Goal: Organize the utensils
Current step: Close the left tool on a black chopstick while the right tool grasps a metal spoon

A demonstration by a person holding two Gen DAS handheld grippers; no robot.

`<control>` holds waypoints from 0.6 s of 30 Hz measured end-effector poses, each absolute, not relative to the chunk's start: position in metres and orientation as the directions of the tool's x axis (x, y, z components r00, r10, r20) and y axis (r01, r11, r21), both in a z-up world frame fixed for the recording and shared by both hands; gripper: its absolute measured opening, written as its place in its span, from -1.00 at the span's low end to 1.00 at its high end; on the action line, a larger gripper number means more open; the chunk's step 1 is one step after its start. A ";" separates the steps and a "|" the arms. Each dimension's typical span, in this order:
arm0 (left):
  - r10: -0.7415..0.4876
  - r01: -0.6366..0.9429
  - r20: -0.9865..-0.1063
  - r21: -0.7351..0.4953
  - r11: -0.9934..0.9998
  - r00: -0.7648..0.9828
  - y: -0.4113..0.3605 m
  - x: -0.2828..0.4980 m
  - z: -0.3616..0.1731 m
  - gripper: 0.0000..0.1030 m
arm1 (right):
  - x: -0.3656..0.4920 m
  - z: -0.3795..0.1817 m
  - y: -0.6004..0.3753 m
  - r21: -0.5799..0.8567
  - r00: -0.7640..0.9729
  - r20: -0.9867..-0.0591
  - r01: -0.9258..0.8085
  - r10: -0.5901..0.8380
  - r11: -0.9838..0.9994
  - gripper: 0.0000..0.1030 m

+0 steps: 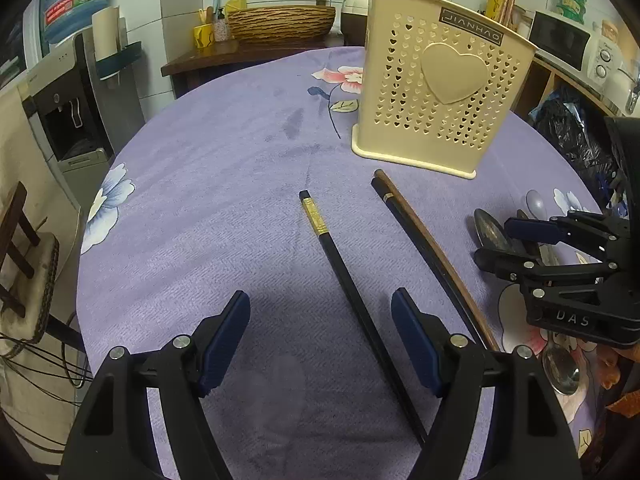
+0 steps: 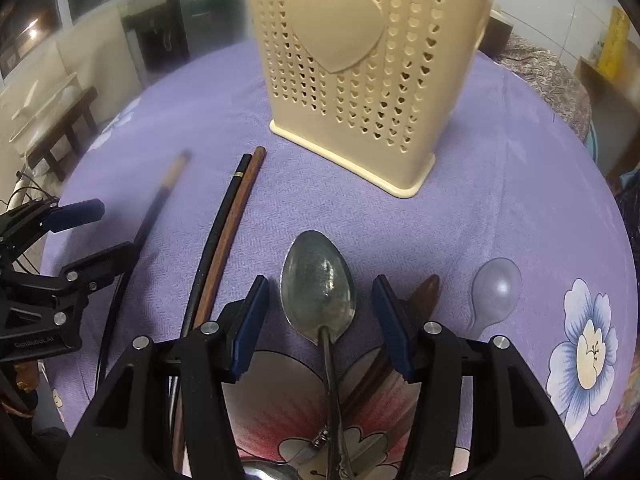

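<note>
Item: metal spoon (image 2: 318, 286), lying between the fingers of the right gripper (image 2: 316, 324). Bowl up, pointing toward the holder; its thin handle runs back under the gripper over the red flower print at the table's near edge. Judged stiff, light and slick; the narrow neck just behind the bowl looks the surest place to pinch, since the rounded bowl would likely slip.

Left to right across the purple tablecloth (image 2: 480, 200):
- Black chopstick with gold band (image 1: 320, 224), alone, its near end between the fingers of the left gripper (image 1: 320, 344). Slender, rigid, apt to roll.
- Black chopstick (image 2: 224, 216) and brown chopstick (image 2: 236, 216), touching side by side.
- Metal spoon, as above.
- Brown wooden spoon (image 2: 426, 288), partly behind the right finger (image 2: 394, 328).
- Clear plastic spoon (image 2: 496, 288), near the right edge. Very light.

Cream holder (image 2: 360, 60): upright, toward the far edge.

Fingers: left set wide, holding nothing. Right partly open, straddling the metal spoon; pads not on it, gripping nothing.
</note>
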State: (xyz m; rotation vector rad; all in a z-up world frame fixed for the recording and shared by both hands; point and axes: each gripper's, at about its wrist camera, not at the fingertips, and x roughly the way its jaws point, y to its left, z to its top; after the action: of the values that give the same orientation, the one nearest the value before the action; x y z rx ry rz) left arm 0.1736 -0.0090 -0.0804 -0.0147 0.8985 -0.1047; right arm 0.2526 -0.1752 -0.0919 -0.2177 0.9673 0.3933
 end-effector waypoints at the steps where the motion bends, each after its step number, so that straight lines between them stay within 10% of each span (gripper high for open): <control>1: -0.100 0.088 -0.781 -0.057 0.994 0.616 -0.009 0.175 -0.081 0.41 | 0.254 -0.091 -0.172 -0.012 0.501 -0.836 -0.425 0.224 0.905 0.06; 18: -0.068 0.088 -0.819 -0.021 0.996 0.570 -0.019 0.227 -0.081 -0.32 | 0.263 -0.090 -0.167 -0.003 0.473 -0.855 -0.417 0.214 0.909 -0.13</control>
State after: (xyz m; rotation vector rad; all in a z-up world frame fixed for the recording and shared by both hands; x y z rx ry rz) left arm 0.2266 -0.0193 -0.0813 0.0227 0.9606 -0.0911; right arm 0.2631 -0.1671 -0.0903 -0.2229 1.0075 0.3896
